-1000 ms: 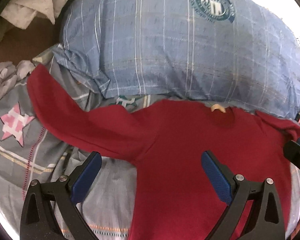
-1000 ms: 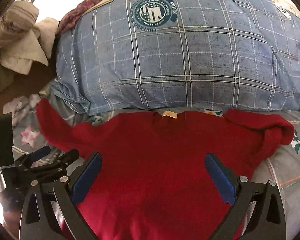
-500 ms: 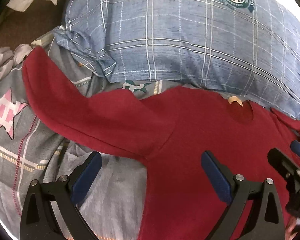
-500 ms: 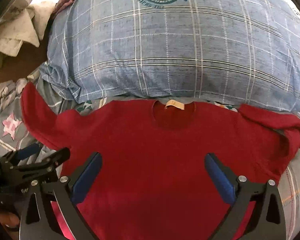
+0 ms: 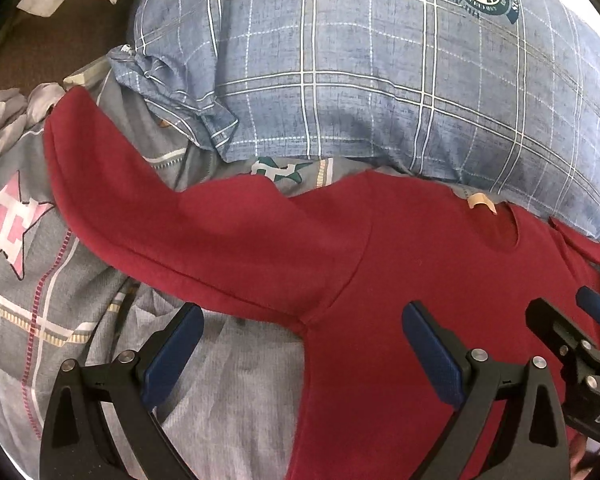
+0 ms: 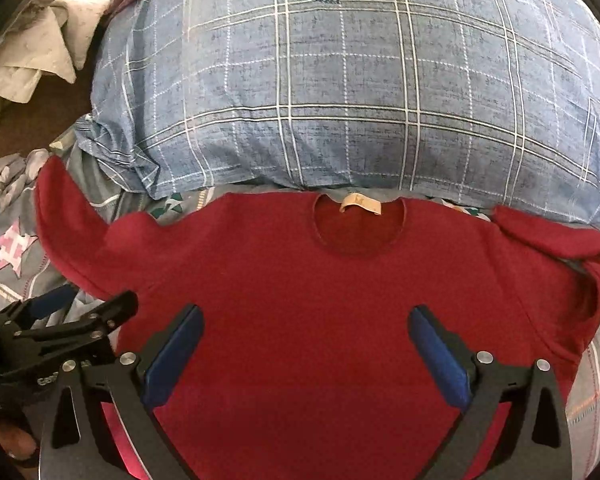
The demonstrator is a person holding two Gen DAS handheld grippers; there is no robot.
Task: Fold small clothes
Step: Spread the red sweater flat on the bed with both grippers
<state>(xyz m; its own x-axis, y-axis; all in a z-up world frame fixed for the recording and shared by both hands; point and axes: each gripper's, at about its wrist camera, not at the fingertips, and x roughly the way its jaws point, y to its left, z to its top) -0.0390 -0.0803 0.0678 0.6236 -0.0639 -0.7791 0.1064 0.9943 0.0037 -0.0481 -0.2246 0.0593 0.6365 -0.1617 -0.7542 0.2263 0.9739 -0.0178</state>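
Both hand-held grippers hang spread wide and holding nothing over a red sweater (image 6: 320,292) laid flat, neck away from the cameras, on a bed: the left gripper (image 5: 300,344) straddles the armpit seam where the left sleeve (image 5: 148,216) runs out straight across the bedding, while the right gripper (image 6: 306,340) sits over the middle of the chest. The knit looks soft, light and limp, likely to sag and drag on the covers rather than slide, so it probably wants pinching at an edge, the cuff or shoulder seam, not on the flat body. The right sleeve (image 6: 560,248) lies crumpled back on itself and would need straightening first. A tan neck label (image 6: 358,202) shows inside the collar, its print too small to read. Beneath lies a grey bedsheet (image 5: 32,280) patterned with a pink star; behind, touching the collar edge, a blue plaid pillow (image 6: 340,100) carries a round teal crest whose lettering cannot be made out. On the right gripper's body, seen from the left wrist, "DAS" is partly visible.
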